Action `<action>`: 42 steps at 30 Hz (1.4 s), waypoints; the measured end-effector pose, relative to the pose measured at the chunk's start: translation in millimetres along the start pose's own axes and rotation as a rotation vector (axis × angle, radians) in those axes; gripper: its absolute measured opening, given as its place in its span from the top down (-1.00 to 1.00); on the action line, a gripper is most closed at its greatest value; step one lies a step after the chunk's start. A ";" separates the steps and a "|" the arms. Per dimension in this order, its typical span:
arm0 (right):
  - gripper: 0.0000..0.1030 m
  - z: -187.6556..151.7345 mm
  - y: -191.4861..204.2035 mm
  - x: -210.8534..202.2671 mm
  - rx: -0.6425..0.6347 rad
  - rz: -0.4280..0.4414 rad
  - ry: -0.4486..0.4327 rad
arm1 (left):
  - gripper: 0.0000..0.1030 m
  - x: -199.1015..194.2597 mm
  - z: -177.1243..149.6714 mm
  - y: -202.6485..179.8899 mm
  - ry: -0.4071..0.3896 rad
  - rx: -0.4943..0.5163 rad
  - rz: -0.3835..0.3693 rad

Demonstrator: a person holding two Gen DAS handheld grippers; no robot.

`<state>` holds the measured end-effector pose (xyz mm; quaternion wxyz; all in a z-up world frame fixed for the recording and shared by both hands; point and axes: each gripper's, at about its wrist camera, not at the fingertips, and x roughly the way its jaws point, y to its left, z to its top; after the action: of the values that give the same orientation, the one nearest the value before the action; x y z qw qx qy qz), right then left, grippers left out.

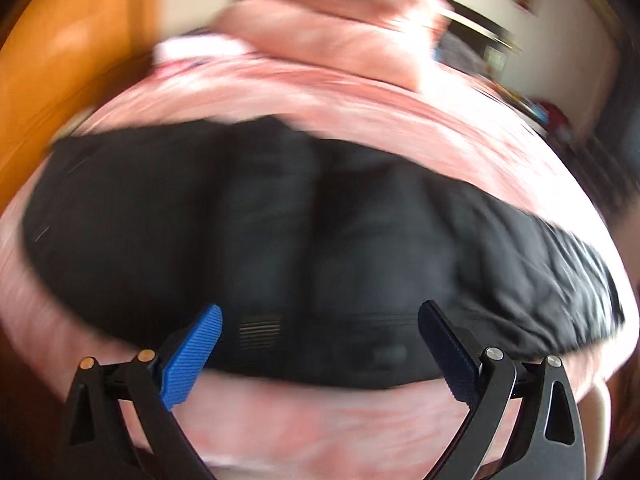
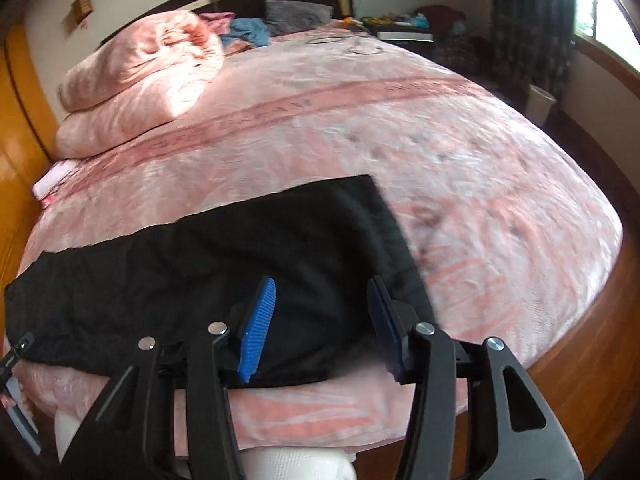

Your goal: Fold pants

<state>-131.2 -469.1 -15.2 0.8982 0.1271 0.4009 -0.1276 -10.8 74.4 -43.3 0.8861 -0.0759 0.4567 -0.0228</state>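
Observation:
Black pants (image 2: 208, 256) lie flat across the near part of a pink bed (image 2: 440, 152), long side running left to right. In the blurred left wrist view the pants (image 1: 280, 232) fill the middle. My left gripper (image 1: 320, 320) is open, its blue pads wide apart just above the pants' near edge, holding nothing. My right gripper (image 2: 322, 296) is open over the right end of the pants near the bed's front edge, holding nothing. The left gripper's tip shows at the far left of the right wrist view (image 2: 16, 354).
A folded pink duvet (image 2: 140, 76) lies at the bed's back left. Pillows and clothes (image 2: 272, 24) sit by the dark headboard. An orange wooden wardrobe (image 1: 60, 60) stands left of the bed. Wooden floor (image 2: 592, 328) lies to the right.

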 end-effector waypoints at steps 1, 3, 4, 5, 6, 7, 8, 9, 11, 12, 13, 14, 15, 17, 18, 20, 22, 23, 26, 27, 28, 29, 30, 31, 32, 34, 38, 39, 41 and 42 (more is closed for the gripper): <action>0.02 1.0 17.7 3.8 -0.024 0.047 0.011 | -0.92 -2.3 -0.1 26.8 0.004 -0.065 0.046; 0.02 -1.3 57.9 15.9 -0.061 0.158 0.046 | -0.92 -3.3 -2.2 66.7 0.020 -0.169 0.101; 0.02 -2.9 75.9 22.6 -0.077 0.194 0.065 | -0.92 -2.5 -5.5 92.4 0.041 -0.254 0.105; 0.02 -5.7 95.9 31.0 -0.099 0.227 0.090 | -0.92 -0.7 -8.5 107.5 0.052 -0.306 0.086; 0.02 -8.7 113.7 37.3 -0.117 0.251 0.112 | -0.92 2.5 -11.4 124.6 0.062 -0.371 0.058; 0.02 -11.9 127.7 40.8 -0.133 0.269 0.131 | -0.91 8.3 -13.6 144.0 0.069 -0.445 0.016; 0.03 -16.0 145.5 46.5 -0.156 0.293 0.154 | -0.91 12.5 -14.0 154.8 0.069 -0.483 -0.019; 0.03 -19.7 161.9 51.8 -0.182 0.308 0.171 | -0.90 16.4 -13.1 164.5 0.065 -0.518 -0.043; 0.04 -24.1 187.5 61.9 -0.226 0.316 0.195 | -0.90 21.2 -5.6 176.7 0.034 -0.543 -0.078; 0.04 -26.4 194.9 65.5 -0.244 0.315 0.203 | -0.82 21.8 -1.5 179.2 0.022 -0.541 -0.084; 0.04 -28.0 201.9 69.0 -0.259 0.310 0.212 | -0.68 22.8 5.3 181.2 0.005 -0.540 -0.106; 0.04 -29.4 207.7 75.0 -0.274 0.304 0.222 | -0.67 24.8 10.5 183.5 0.005 -0.546 -0.118; 0.04 -31.0 212.1 78.6 -0.284 0.299 0.231 | -0.66 28.1 15.1 186.2 0.011 -0.560 -0.132; 0.04 -33.5 215.0 83.3 -0.287 0.291 0.248 | -0.59 36.1 24.1 190.7 0.016 -0.576 -0.157; 0.04 -34.4 215.8 85.1 -0.283 0.290 0.254 | -0.53 34.2 24.5 188.4 0.015 -0.571 -0.162; 0.04 -37.3 215.8 88.1 -0.285 0.288 0.265 | -0.47 32.1 27.8 186.1 0.014 -0.551 -0.163; 0.01 -39.7 214.5 89.4 -0.295 0.280 0.269 | -0.38 23.2 32.4 181.0 -0.001 -0.534 -0.159; -0.02 -40.0 216.5 91.4 -0.301 0.277 0.272 | -0.34 17.1 33.4 179.2 -0.006 -0.522 -0.146; -0.05 -41.9 220.9 96.2 -0.315 0.265 0.274 | -0.30 4.1 35.6 179.9 -0.028 -0.508 -0.152; -0.06 -42.5 222.6 97.9 -0.321 0.261 0.274 | -0.29 3.6 37.5 180.0 -0.025 -0.502 -0.153; -0.08 -43.1 223.6 99.0 -0.325 0.258 0.275 | -0.28 2.5 39.3 179.6 -0.026 -0.490 -0.152; -0.10 -43.8 225.1 100.2 -0.330 0.254 0.274 | -0.28 1.7 41.0 178.3 -0.033 -0.475 -0.153; -0.11 -44.8 226.3 101.1 -0.335 0.251 0.272 | -0.29 1.2 42.0 175.6 -0.042 -0.451 -0.146; -0.15 -46.3 227.4 101.4 -0.338 0.250 0.270 | -0.29 2.5 42.4 174.4 -0.040 -0.444 -0.137; -0.16 -48.2 228.0 103.4 -0.339 0.248 0.271 | -0.29 8.3 42.0 174.8 -0.024 -0.445 -0.128; -0.16 -50.1 228.4 105.7 -0.337 0.246 0.272 | -0.28 29.1 35.4 181.4 0.043 -0.443 -0.102; -0.16 -48.9 224.6 102.8 -0.326 0.261 0.275 | -0.29 21.3 29.3 178.7 0.024 -0.427 -0.086; -0.15 -47.5 221.6 100.6 -0.315 0.269 0.274 | -0.31 14.9 27.3 176.5 0.019 -0.428 -0.067; -0.15 -42.9 210.8 92.2 -0.283 0.289 0.266 | -0.34 3.4 21.2 169.0 0.019 -0.420 -0.021; -0.15 -40.7 205.0 88.1 -0.266 0.292 0.258 | -0.34 -5.1 16.5 159.7 0.015 -0.405 0.006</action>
<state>-34.4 -275.2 -81.9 0.8574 0.0794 0.5029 0.0751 -5.0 234.5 -54.6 0.8493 -0.2510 0.4589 0.0714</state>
